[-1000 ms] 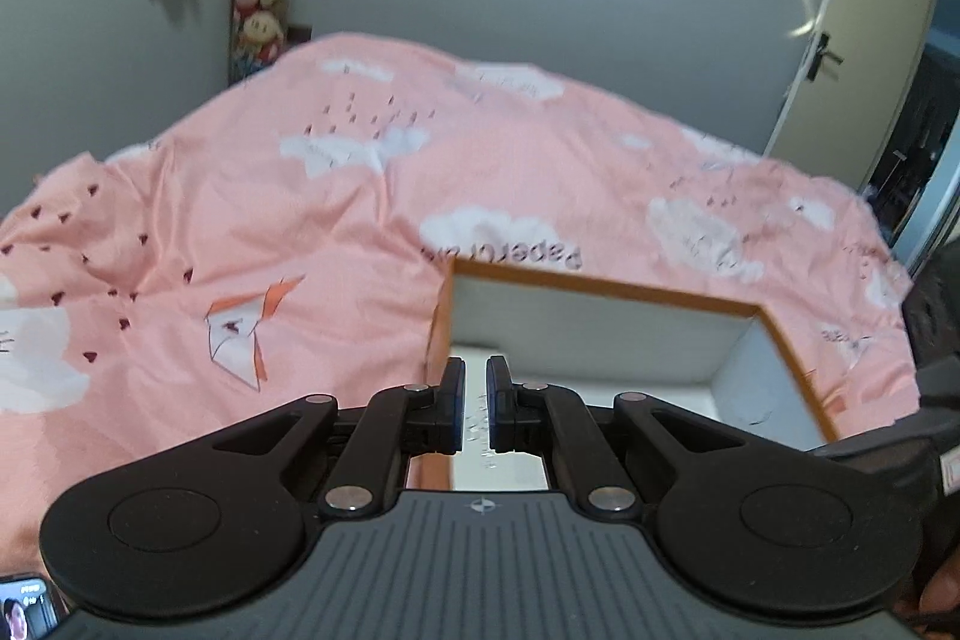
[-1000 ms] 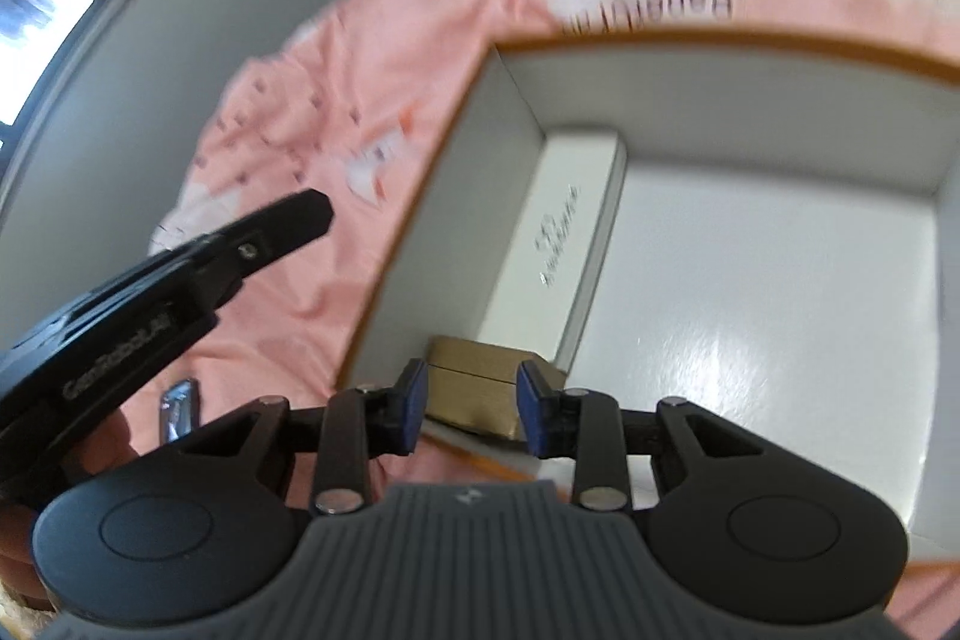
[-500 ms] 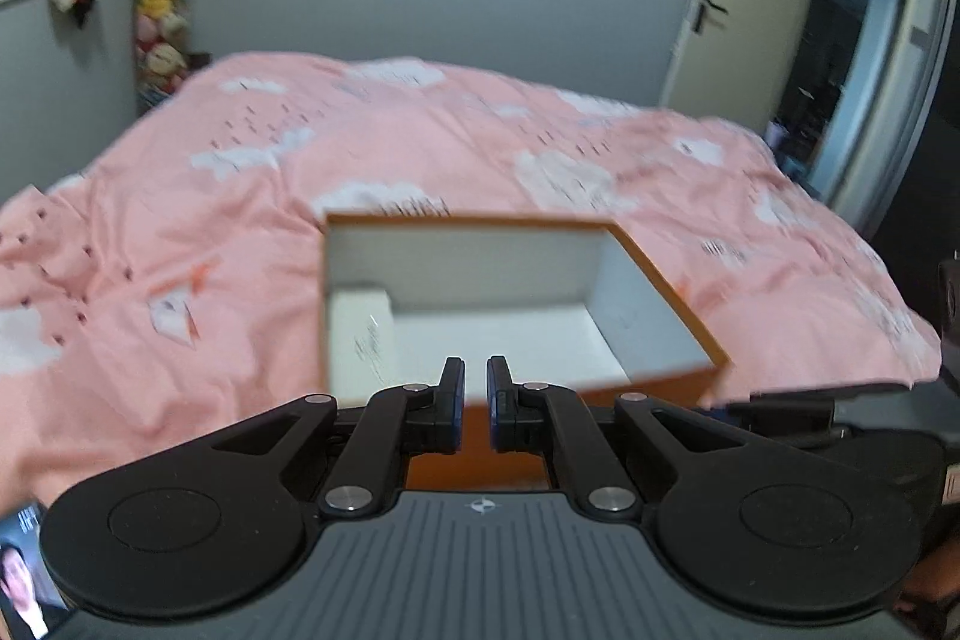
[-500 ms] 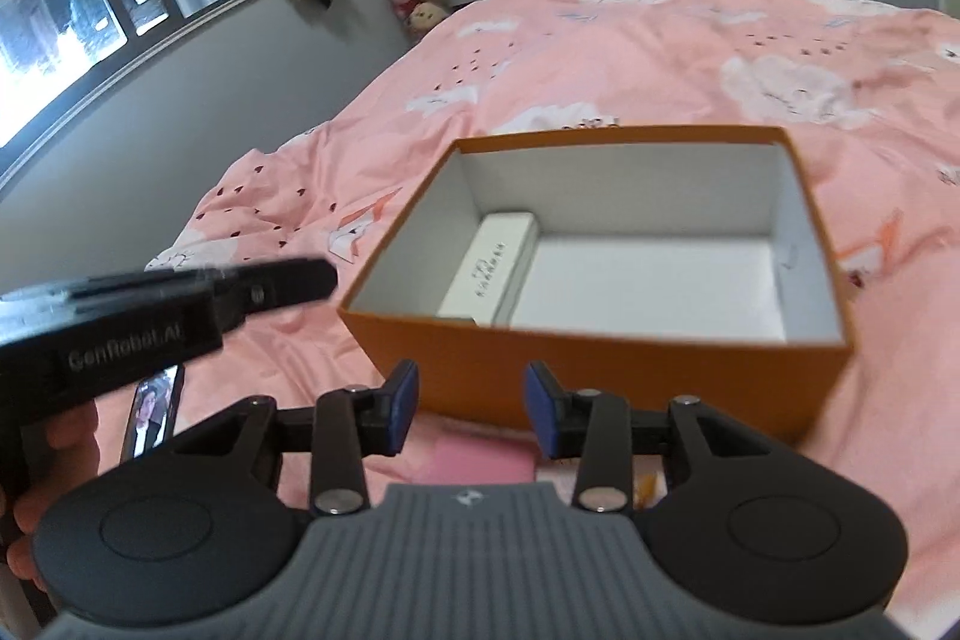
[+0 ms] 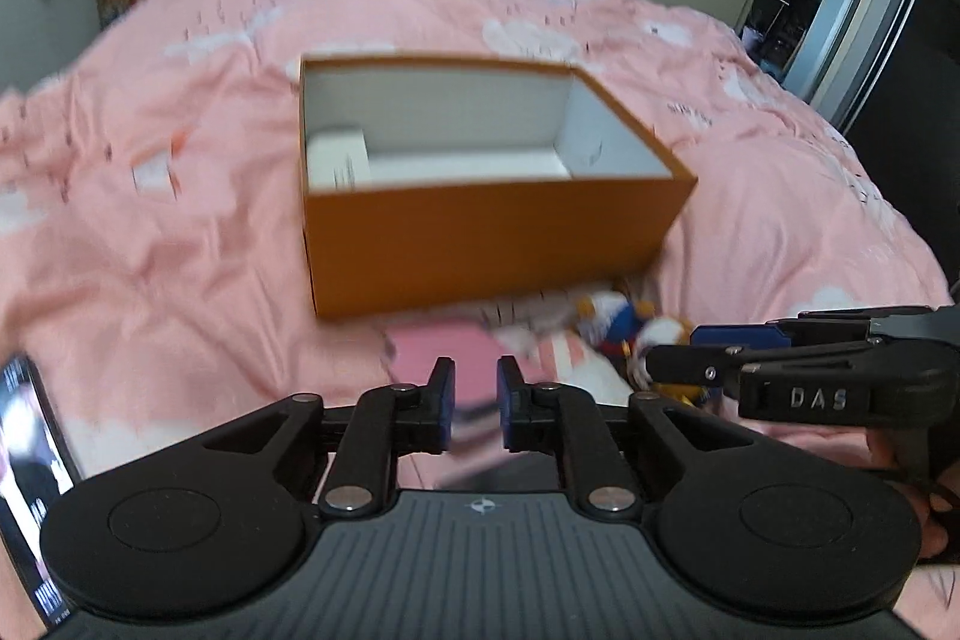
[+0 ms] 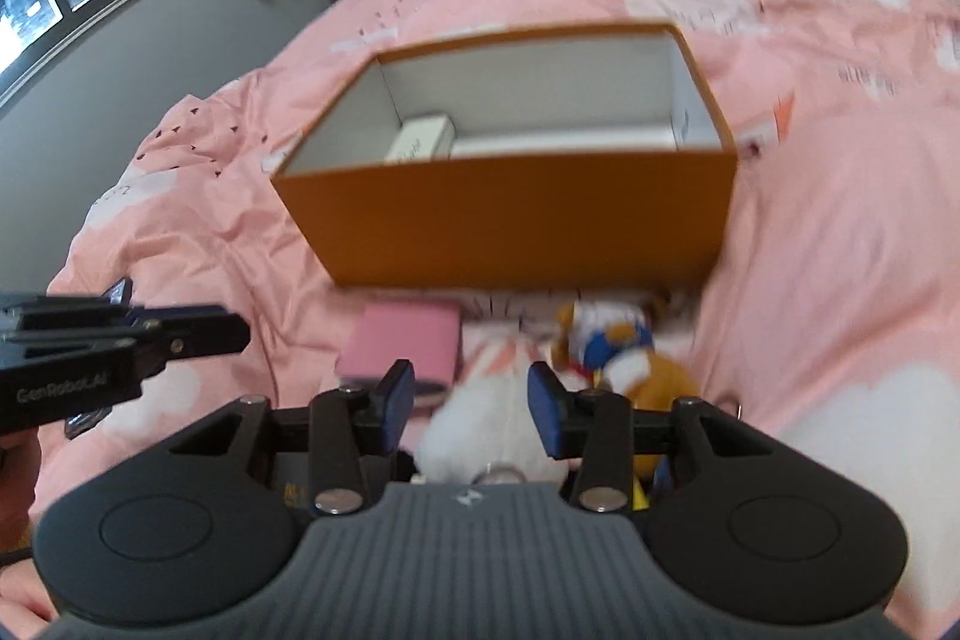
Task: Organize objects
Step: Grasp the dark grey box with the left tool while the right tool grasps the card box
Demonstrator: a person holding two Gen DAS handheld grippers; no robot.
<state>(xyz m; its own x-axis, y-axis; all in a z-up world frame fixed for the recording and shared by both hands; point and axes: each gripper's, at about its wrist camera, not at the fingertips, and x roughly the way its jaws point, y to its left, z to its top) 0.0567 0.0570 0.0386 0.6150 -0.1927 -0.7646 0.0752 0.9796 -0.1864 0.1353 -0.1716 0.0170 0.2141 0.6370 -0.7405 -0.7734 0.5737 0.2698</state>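
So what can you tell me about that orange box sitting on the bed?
The orange box is a rectangular, lidless carton that looks like cardboard, orange outside and white inside. It sits upright with its opening facing up, on the pink cloud-print bedspread. Inside, against one end wall, lies a small white box; the rest of the floor that shows looks bare. In front of its near wall lie a pink flat item and a plush toy; whether they touch it is unclear. Neither gripper touches it.
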